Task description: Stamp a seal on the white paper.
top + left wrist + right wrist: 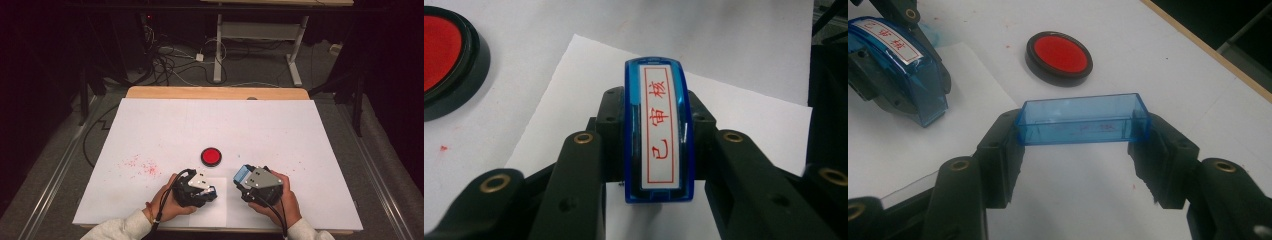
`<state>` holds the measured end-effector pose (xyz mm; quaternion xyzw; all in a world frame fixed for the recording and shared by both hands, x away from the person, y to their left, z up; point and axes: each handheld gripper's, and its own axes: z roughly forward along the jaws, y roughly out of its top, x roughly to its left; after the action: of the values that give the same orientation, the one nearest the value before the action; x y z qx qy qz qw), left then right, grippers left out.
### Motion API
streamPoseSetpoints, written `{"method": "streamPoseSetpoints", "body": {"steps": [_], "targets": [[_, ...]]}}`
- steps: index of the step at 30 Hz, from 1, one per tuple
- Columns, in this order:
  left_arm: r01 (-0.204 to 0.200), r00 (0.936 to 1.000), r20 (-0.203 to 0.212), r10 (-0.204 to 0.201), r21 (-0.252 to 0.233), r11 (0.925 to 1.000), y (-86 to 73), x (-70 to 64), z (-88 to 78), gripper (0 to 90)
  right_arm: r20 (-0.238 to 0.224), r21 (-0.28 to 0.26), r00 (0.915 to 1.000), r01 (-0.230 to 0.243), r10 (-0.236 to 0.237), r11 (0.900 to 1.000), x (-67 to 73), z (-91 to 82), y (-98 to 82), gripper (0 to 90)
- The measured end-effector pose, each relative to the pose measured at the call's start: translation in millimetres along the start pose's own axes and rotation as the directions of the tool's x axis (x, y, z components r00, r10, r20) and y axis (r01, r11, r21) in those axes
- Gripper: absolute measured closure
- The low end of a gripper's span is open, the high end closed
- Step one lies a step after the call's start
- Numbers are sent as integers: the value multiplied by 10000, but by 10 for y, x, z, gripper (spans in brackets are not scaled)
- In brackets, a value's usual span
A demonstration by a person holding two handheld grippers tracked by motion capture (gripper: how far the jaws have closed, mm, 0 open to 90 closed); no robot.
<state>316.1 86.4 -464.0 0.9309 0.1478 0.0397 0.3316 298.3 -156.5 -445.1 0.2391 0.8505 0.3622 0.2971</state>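
Blue stamp (659, 130) clamped in left tool (659, 150), its cap (1083, 120) in right tool (1083, 145)

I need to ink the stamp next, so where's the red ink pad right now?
The red ink pad sits on the white sheet, near the table's front middle in the high view, just beyond and between the left gripper and right gripper.

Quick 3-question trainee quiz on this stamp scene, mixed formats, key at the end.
1. True or false: the left tool is clamped on the blue stamp.
2. What does the right tool hold? A) the red ink pad B) the clear blue cap C) nothing
3. Fill in: the round ink pad lies on the white sheet, ____ both tools as the high view shows it.

Key: 1 true; 2 B, the blue cap; 3 beyond.
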Motion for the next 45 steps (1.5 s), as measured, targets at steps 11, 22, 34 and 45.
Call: {"method": "streamPoseSetpoints", "body": {"steps": [11, 22, 34, 45], "targets": [[37, 10000, 6, -37, 16, 10000, 0, 0, 2, 678, -5, 4, 10000, 1, -1, 10000, 0, -4, -3, 408], [44, 10000, 5, -44, 90, 9999, 9, -1, -3, 677, -9, 20, 10000, -4, 4, 10000, -1, -4, -9, 408], [690, 9969, 384, -681, -242, 9973, -19, 55, -21, 677, -4, 3, 10000, -8, 8, 10000, -2, -9, -6, 409], [2303, 9701, 1289, -2058, -2201, 9479, -43, 303, -398, 678, 46, -51, 9999, -148, 148, 9999, -46, -14, -8, 409]]}}
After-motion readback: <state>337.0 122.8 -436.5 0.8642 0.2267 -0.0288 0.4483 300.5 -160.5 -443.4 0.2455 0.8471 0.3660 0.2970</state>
